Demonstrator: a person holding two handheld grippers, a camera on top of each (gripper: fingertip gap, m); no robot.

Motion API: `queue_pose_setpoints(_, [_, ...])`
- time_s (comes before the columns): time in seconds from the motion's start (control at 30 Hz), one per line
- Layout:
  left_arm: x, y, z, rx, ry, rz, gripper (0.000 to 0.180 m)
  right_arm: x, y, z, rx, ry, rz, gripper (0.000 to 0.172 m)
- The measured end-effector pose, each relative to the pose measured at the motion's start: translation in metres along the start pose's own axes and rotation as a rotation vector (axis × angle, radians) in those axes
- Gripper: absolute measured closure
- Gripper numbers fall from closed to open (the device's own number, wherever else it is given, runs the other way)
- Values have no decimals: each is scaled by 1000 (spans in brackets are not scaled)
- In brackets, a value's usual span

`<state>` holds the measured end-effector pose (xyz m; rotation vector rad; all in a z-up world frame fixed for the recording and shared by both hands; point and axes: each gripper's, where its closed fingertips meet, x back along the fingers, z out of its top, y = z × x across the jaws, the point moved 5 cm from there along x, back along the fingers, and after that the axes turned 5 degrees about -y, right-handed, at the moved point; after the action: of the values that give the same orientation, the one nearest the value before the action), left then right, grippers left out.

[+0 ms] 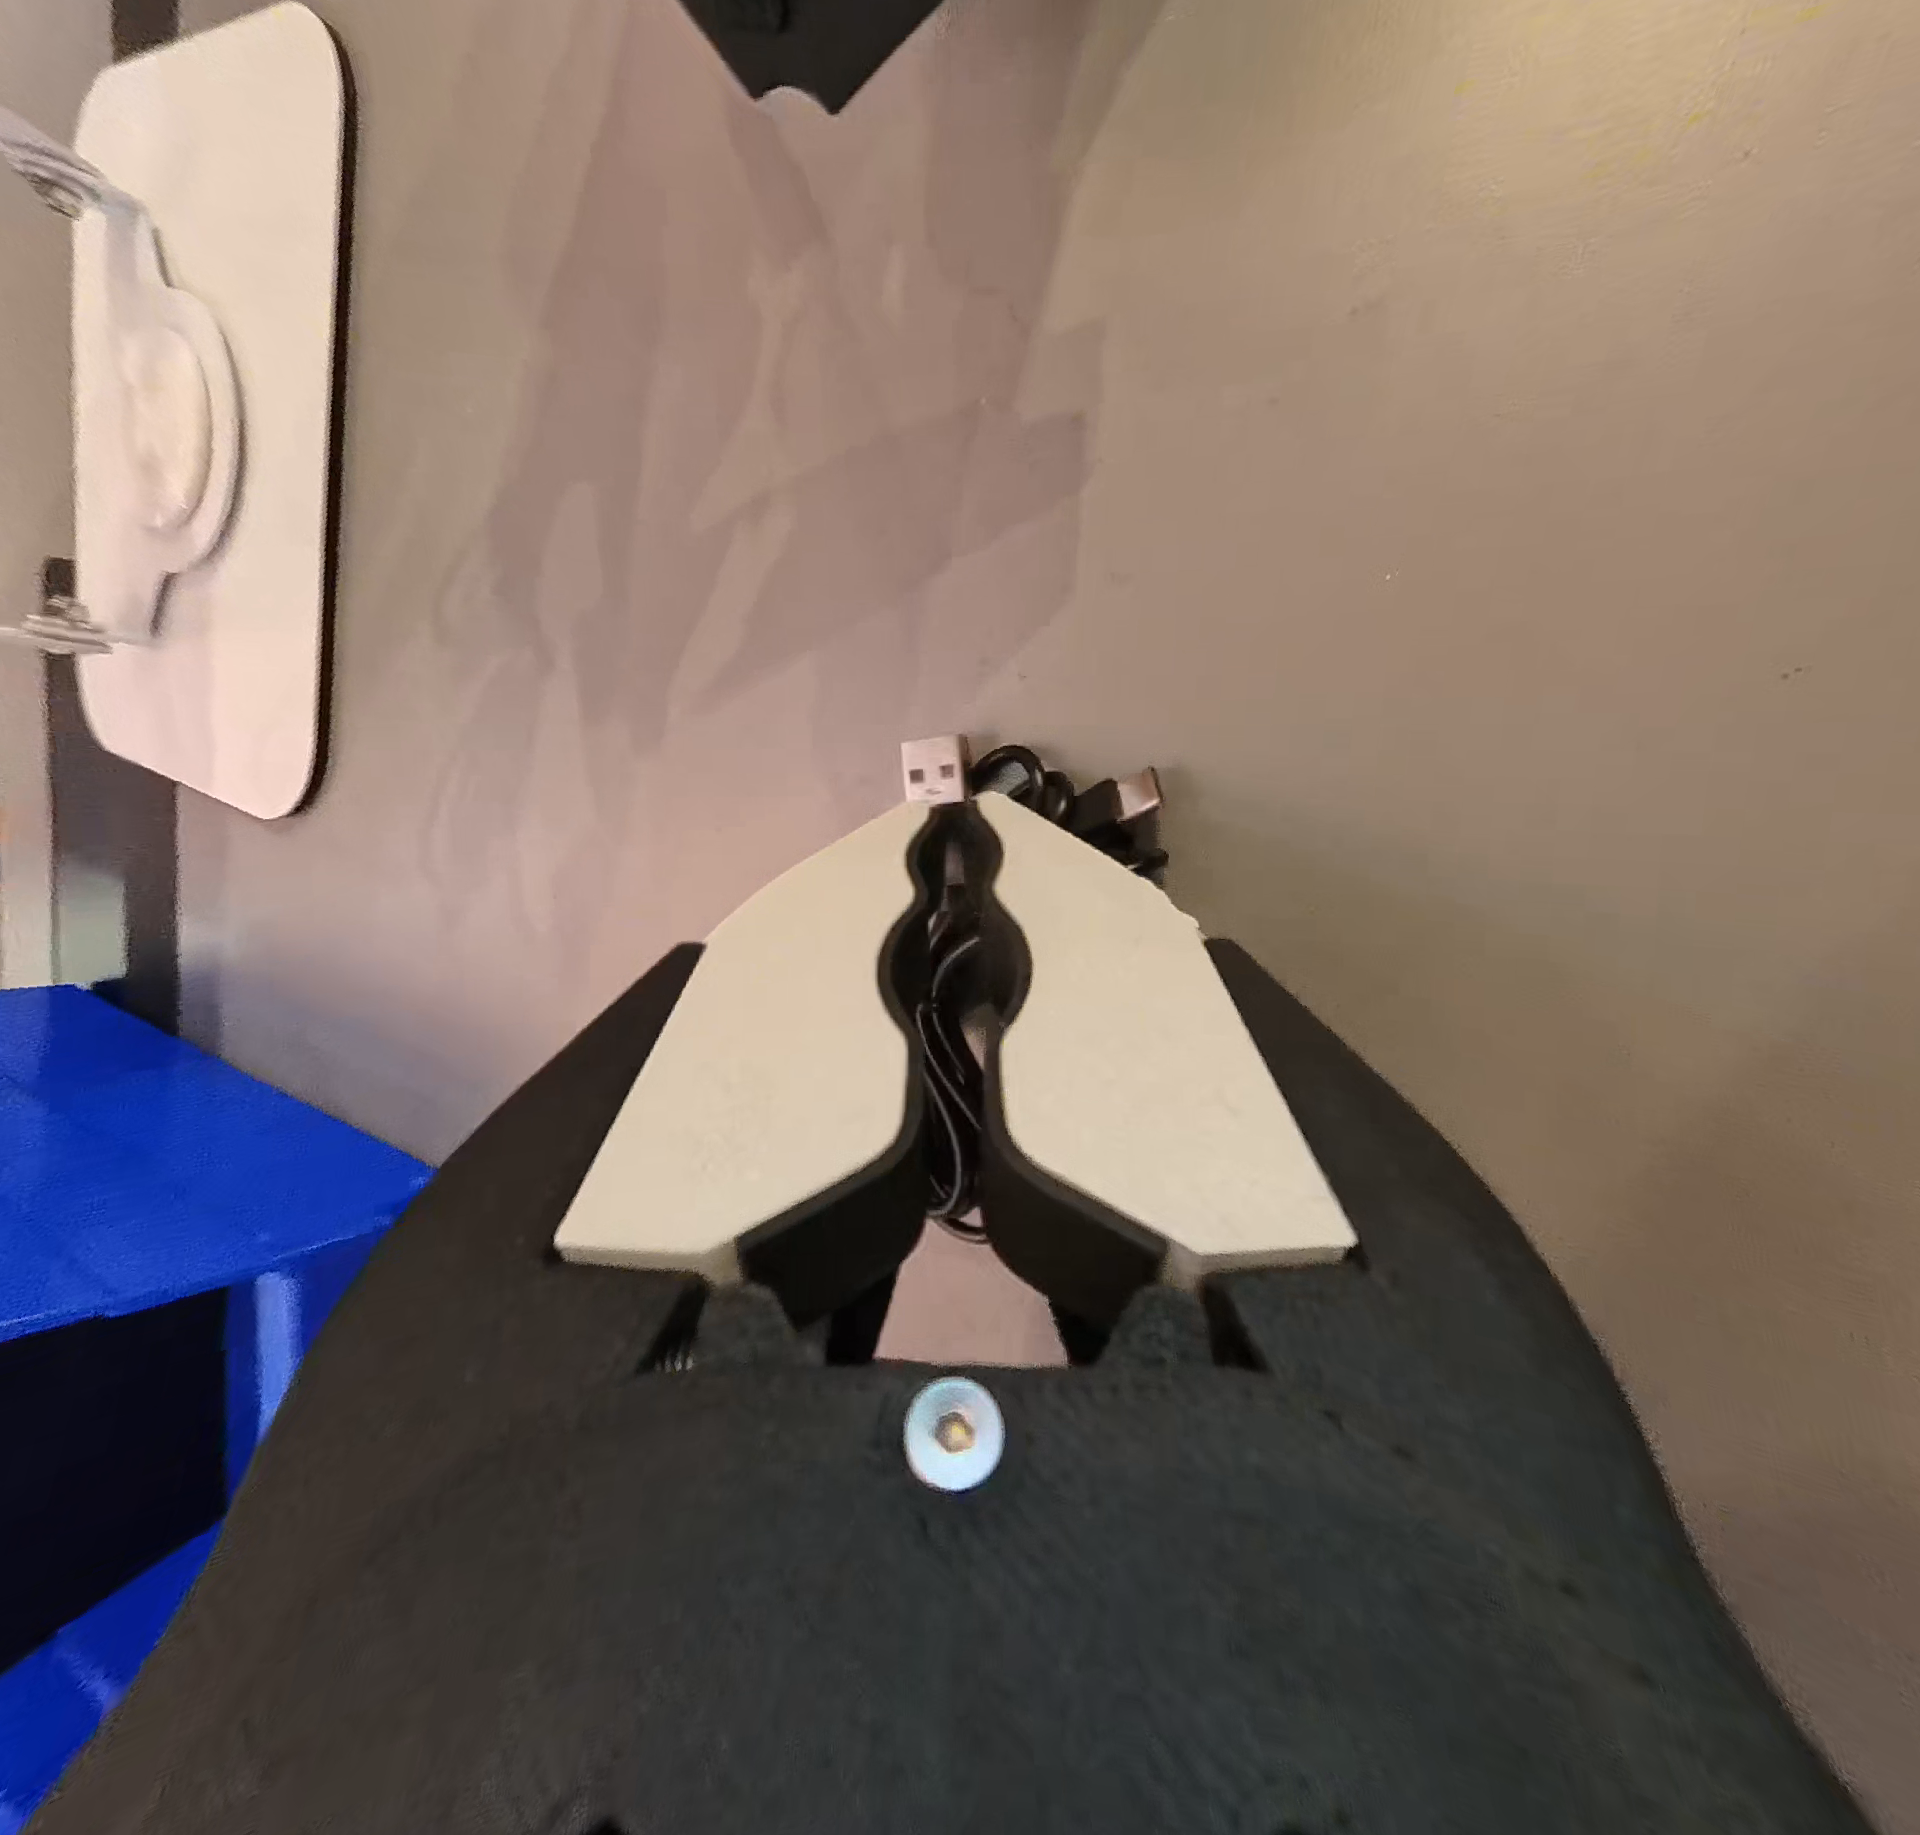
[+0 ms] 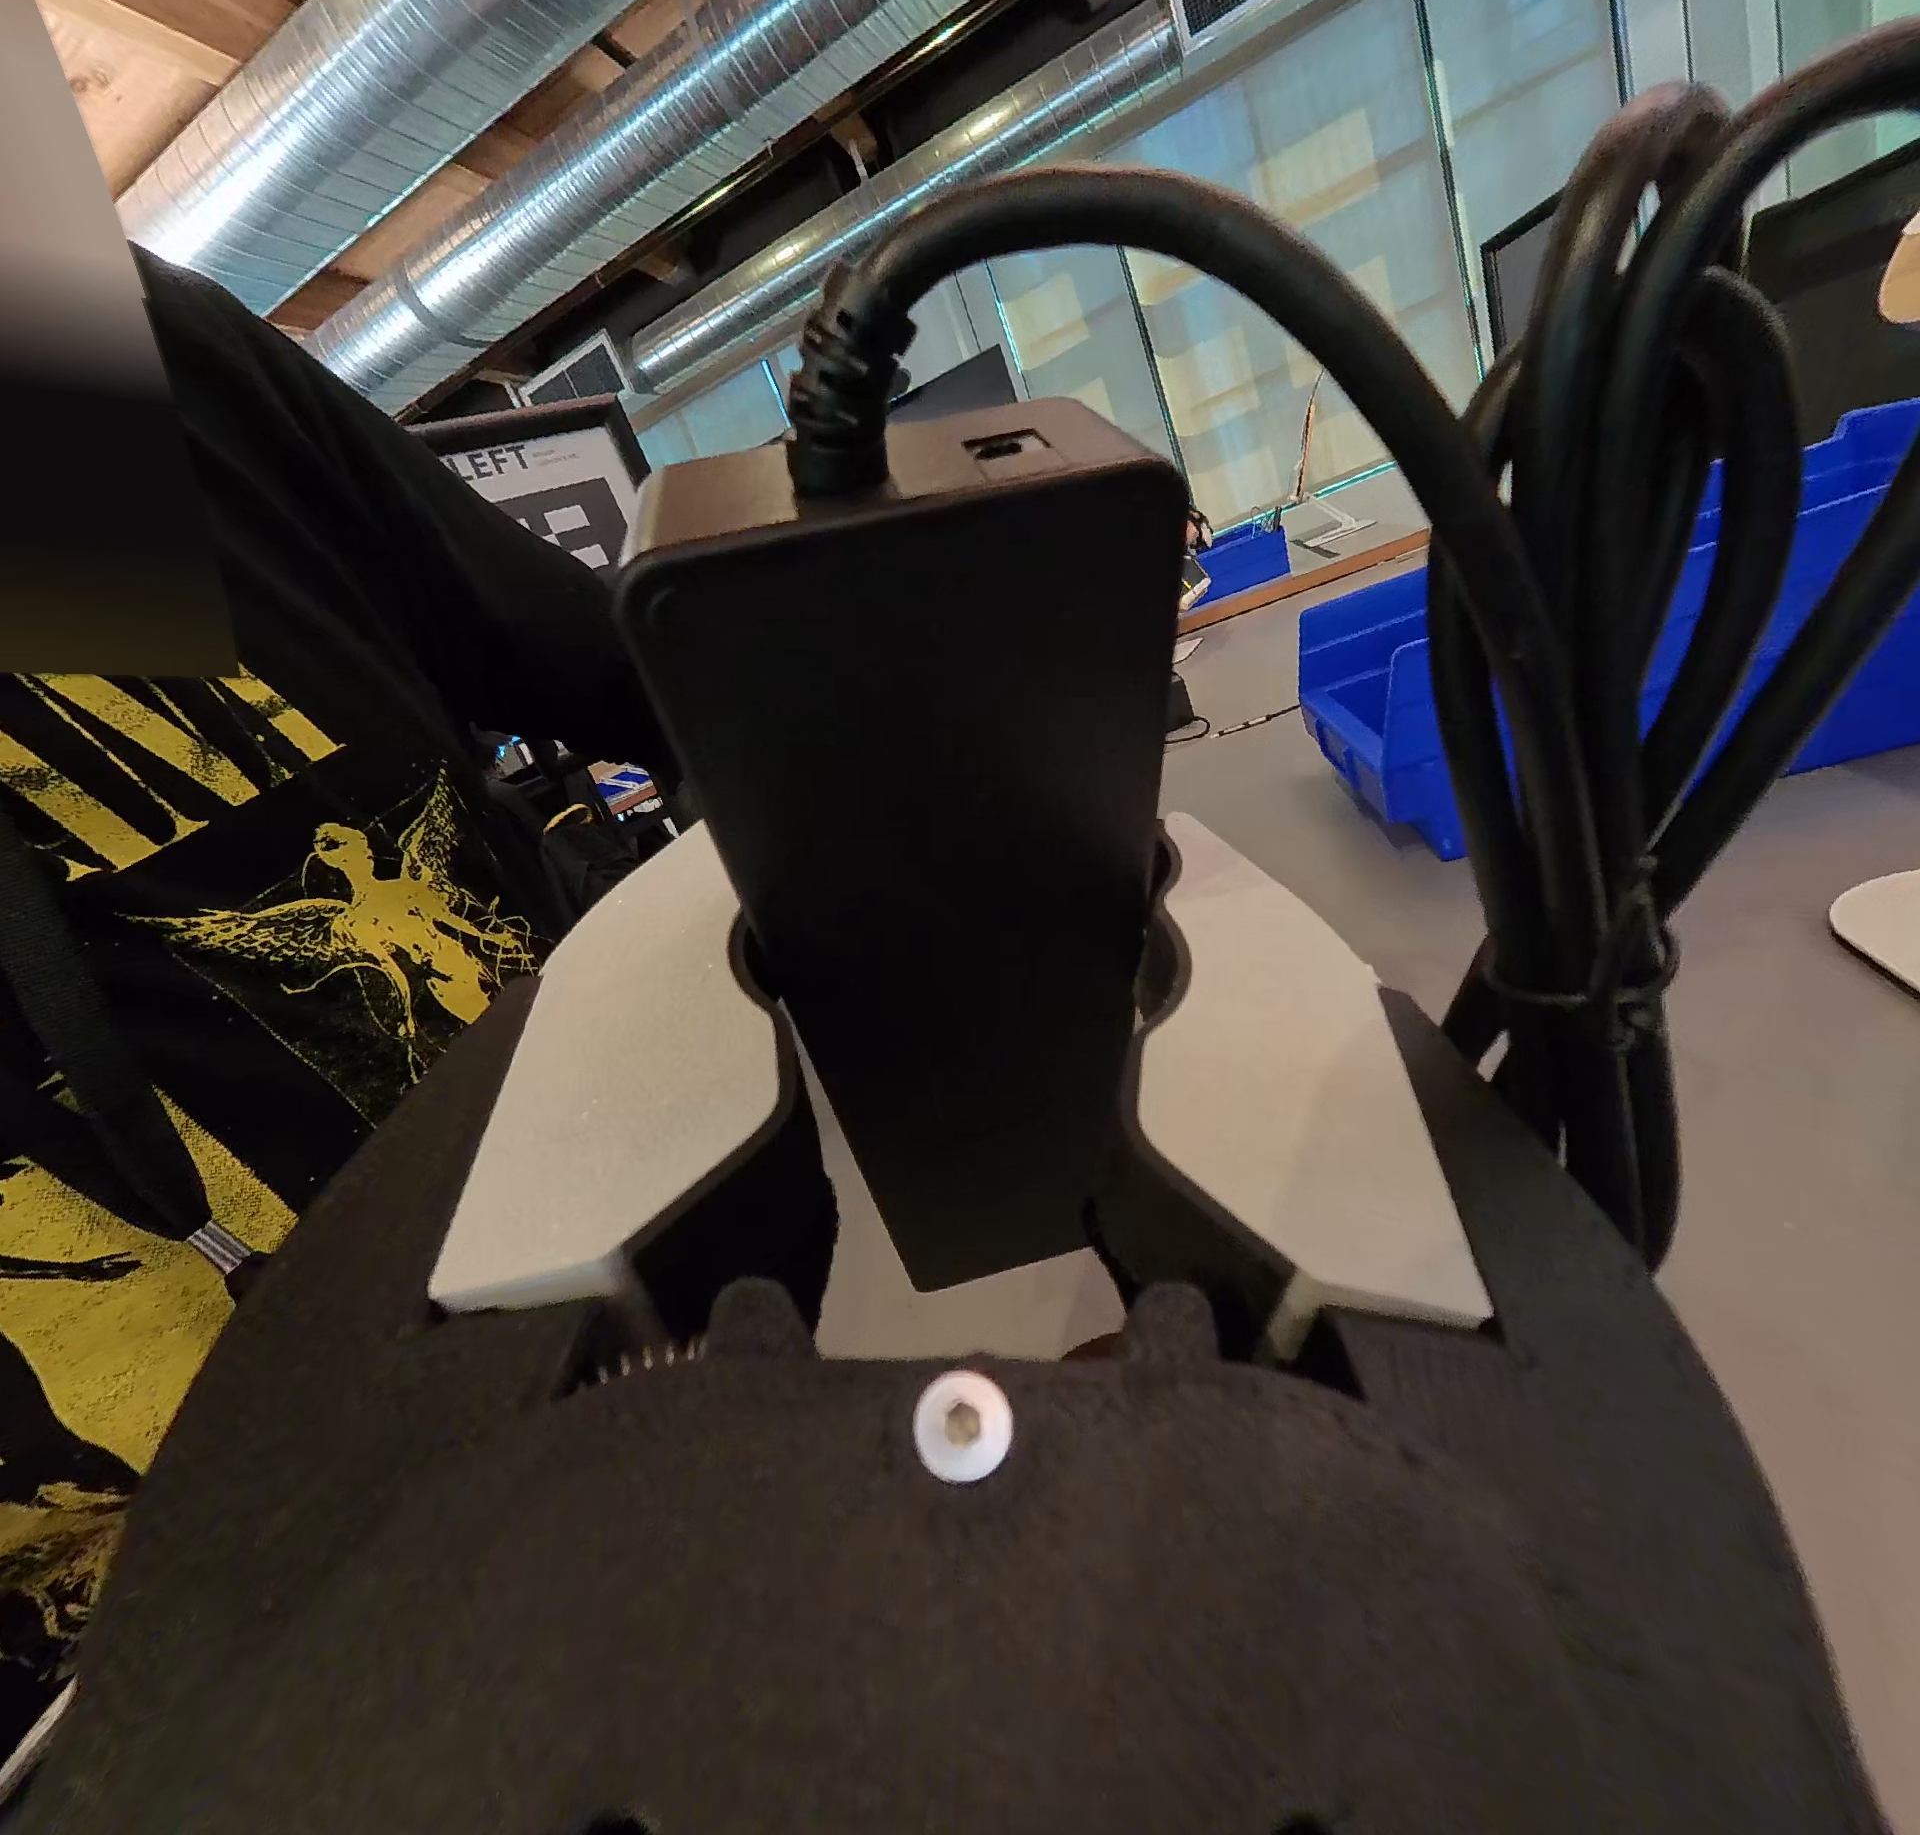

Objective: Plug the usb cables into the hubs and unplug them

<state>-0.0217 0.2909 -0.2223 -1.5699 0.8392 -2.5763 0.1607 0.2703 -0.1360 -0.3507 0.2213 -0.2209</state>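
In the left wrist view my left gripper is shut on a black USB cable. Its silver plug sticks out past the fingertips, over the grey table. The rest of the cable lies coiled just beyond the right fingertip, with a second silver plug at its end. In the right wrist view my right gripper is shut on a black USB hub and holds it raised off the table. The hub's thick black cord arches from its top down to a tied bundle at the right.
A white square mat with a clear plastic piece lies at the left. A blue bin is at the lower left, another blue bin at the right. A person in a black-and-yellow shirt stands left. A black object is at the far edge.
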Motion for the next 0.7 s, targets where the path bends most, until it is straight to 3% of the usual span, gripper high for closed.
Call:
queue_pose_setpoints(0.1, [0,0,1,7,-48,14,176,-1,0,0,1,-3,3,106])
queue_pose_setpoints(0.23, [-1,-13,1,67,-88,-21,151,-1,-1,0,4,-3,2,106])
queue_pose_setpoints(0.4, [-1,-13,3,47,-122,-37,150,2,-1,2,7,8,-3,106])
queue_pose_setpoints(0.5, [5,-12,7,47,-149,-29,134,4,-1,4,8,15,-6,106])
queue_pose_setpoints(0.7, [13,-2,8,19,-111,-17,146,4,0,4,5,15,-6,106])
